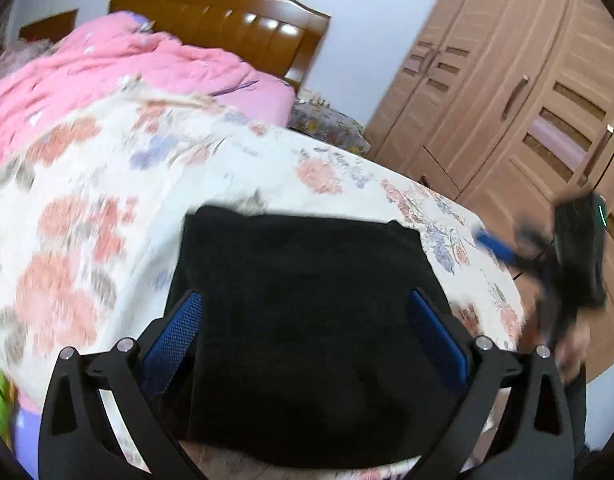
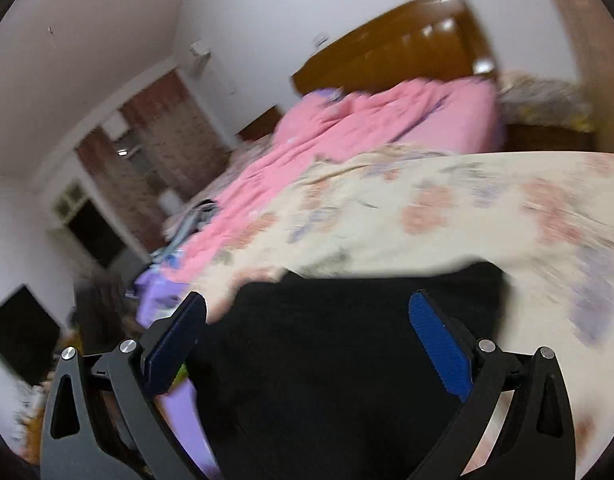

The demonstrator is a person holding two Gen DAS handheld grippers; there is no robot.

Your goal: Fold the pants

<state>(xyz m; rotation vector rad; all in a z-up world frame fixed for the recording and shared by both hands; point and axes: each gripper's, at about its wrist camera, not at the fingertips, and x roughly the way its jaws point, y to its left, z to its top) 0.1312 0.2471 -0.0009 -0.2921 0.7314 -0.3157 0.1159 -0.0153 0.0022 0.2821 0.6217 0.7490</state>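
The black pants [image 1: 303,320] lie folded in a compact block on the floral bedspread [image 1: 107,200] near the bed's foot. My left gripper [image 1: 305,320] is open above them, its blue pads wide apart on either side of the cloth. The right gripper [image 1: 547,256] shows blurred at the right edge of the left wrist view, off the bed's side. In the right wrist view the pants [image 2: 347,360] fill the space below my open right gripper [image 2: 307,324], whose pads hold nothing. Both views are motion-blurred.
A pink quilt [image 1: 127,76] is bunched toward the wooden headboard [image 1: 227,16]. A wooden wardrobe [image 1: 507,100] stands right of the bed. Loose clothes [image 2: 195,220] lie at the bed's far side. A dark screen [image 2: 23,332] stands at the left.
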